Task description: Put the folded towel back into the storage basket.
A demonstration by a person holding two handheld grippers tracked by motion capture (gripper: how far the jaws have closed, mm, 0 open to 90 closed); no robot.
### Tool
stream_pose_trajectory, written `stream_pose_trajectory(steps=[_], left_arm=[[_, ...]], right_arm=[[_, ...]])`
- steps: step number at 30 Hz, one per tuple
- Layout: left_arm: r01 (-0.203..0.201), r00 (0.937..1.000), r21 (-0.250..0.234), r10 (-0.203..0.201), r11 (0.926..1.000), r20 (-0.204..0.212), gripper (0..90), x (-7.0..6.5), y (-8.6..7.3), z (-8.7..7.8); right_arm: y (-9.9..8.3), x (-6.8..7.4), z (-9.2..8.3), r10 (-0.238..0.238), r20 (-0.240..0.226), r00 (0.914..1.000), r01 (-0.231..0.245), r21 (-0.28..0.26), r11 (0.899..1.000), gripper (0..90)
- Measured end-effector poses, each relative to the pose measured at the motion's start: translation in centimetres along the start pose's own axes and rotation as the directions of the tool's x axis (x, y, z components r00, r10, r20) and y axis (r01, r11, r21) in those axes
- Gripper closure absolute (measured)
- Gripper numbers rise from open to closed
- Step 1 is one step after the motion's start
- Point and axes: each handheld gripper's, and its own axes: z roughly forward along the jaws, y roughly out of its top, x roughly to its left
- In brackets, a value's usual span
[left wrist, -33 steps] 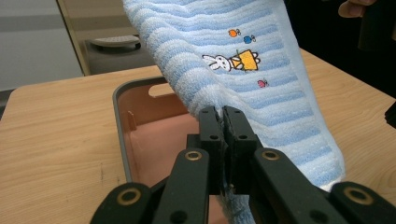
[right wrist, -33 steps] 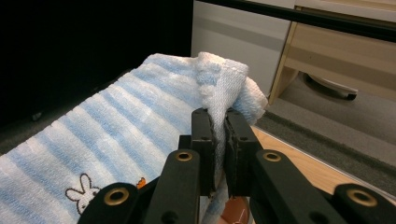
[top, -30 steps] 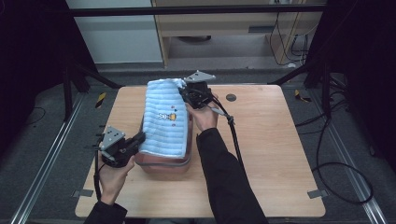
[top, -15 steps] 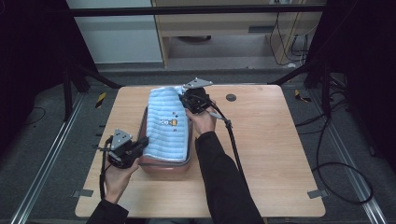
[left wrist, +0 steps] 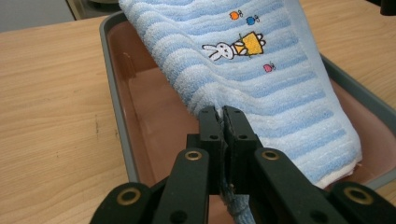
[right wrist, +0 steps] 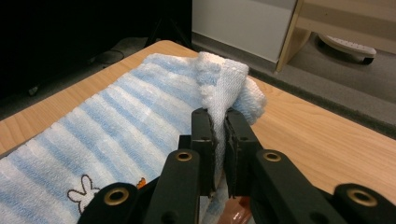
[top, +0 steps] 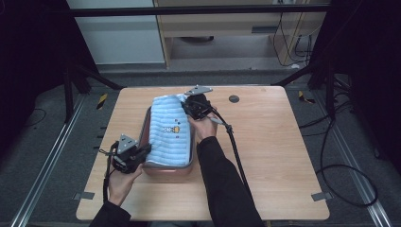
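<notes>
While a blue-striped towel (top: 171,132) is lying folded over a pink tray (top: 168,171) near the wooden table's (top: 283,156) centre, the left gripper (top: 143,152) is pinching its corner at seven o'clock, jaws clamped tight on the cloth. The right gripper (top: 189,105) is nipping the opposite corner at one o'clock, likewise closed on fabric.

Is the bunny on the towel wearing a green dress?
No, the bunny on the towel wears a yellow-orange dress, seen in the left gripper view.
</notes>
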Motion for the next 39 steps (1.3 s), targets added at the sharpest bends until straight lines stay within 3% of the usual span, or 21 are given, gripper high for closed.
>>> stream_pose_trajectory(steps=[18,32,39], left_arm=[[0.007,1.0000,0.059,-0.007,0.9983,-0.006,86.9,0.0,-1.1,1.0],[0.005,0.9998,0.085,-0.003,0.9964,-0.018,86.2,0.1,-1.4,1.3],[0.021,0.9996,0.091,-0.020,0.9956,-0.019,77.0,0.2,-1.3,1.2]], right_arm=[[-2.5,0.0,1.7,0.011,0.002,0.9999,-0.011,0.054,0.998,83.9],[-3.7,-0.2,2.8,0.001,0.012,0.9999,-0.002,0.129,0.992,82.5],[-3.8,0.0,3.0,-0.022,0.010,0.9997,0.020,0.158,0.987,75.4]])
